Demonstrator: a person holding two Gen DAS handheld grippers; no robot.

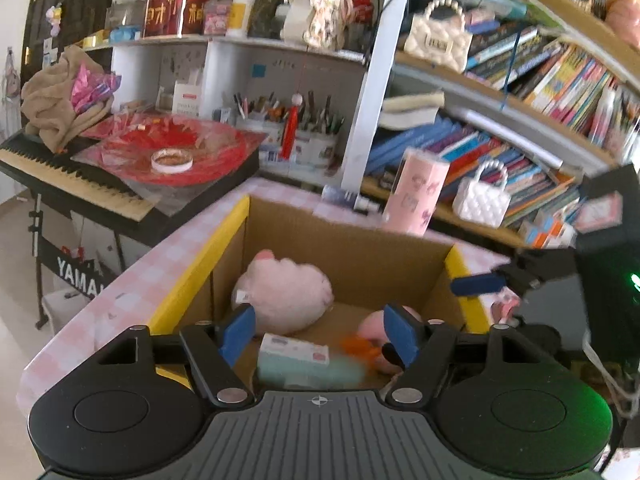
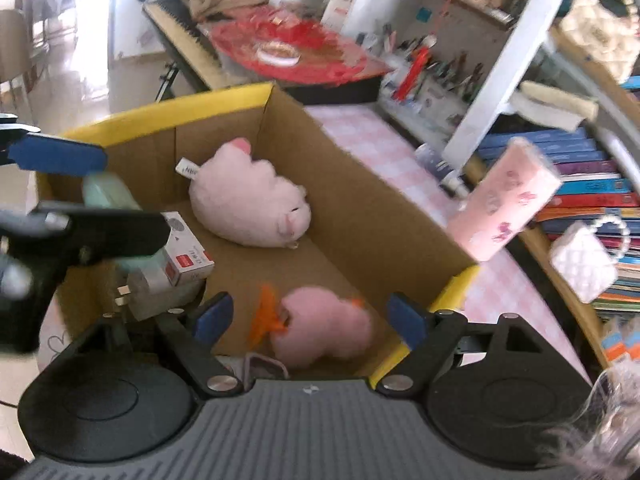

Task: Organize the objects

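Observation:
An open cardboard box (image 1: 348, 240) (image 2: 360, 200) with yellow flap edges stands on a pink checked tablecloth. Inside it lie a large pink plush (image 1: 286, 292) (image 2: 248, 204), a small pink plush with orange feet (image 1: 380, 330) (image 2: 324, 324), and a teal-and-white packet (image 1: 294, 356) (image 2: 108, 196) beside a white carton (image 2: 188, 256). My left gripper (image 1: 320, 334) hangs over the packet, open, with its pads clear of it. My right gripper (image 2: 310, 320) is open above the small plush and does not touch it. One of its blue pads (image 1: 478, 283) shows at the box's right rim.
A pink wrapped carton (image 1: 416, 196) (image 2: 504, 208) and a white quilted handbag (image 1: 482, 200) (image 2: 582, 260) stand behind the box by bookshelves. A keyboard piano (image 1: 68, 176) piled with red plastic and cloth stands to the left. Pen holders (image 1: 304, 128) line the back wall.

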